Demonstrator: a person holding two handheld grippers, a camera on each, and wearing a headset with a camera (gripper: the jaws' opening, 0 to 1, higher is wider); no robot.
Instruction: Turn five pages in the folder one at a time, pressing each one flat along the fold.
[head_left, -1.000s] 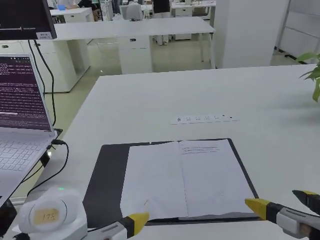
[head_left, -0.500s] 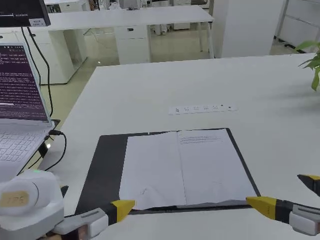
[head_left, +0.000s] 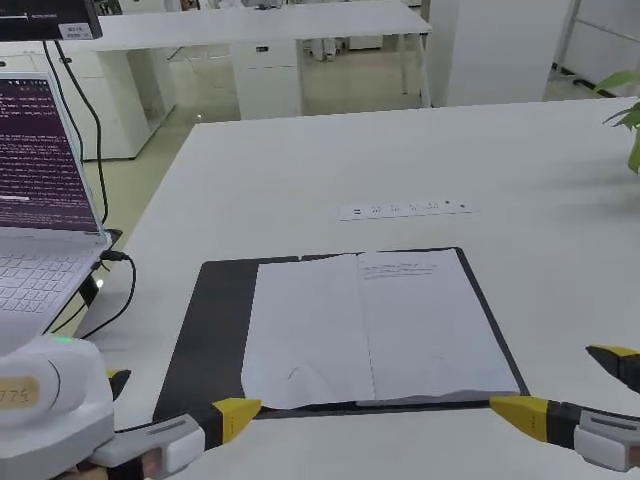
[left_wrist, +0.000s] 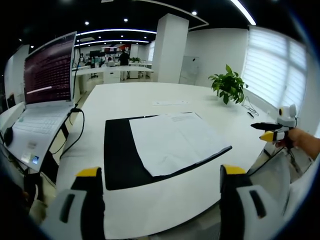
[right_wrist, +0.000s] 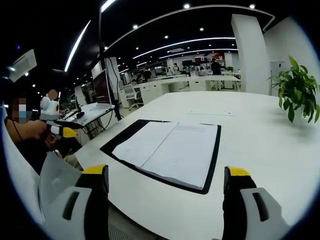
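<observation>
Fingers (left_wrist: 90, 172) gape empty on left gripper (left_wrist: 160, 172) and right gripper (right_wrist: 166, 171).

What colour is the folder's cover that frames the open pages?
Black. The folder shows best in the head view, framing the white pages.

Open-plan office: desk rows (head_left: 255, 27), laptop (head_left: 35, 170).

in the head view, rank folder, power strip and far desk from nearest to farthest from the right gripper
1. folder, just left of the right gripper.
2. power strip, mid-table beyond the folder.
3. far desk, across the aisle.
</observation>
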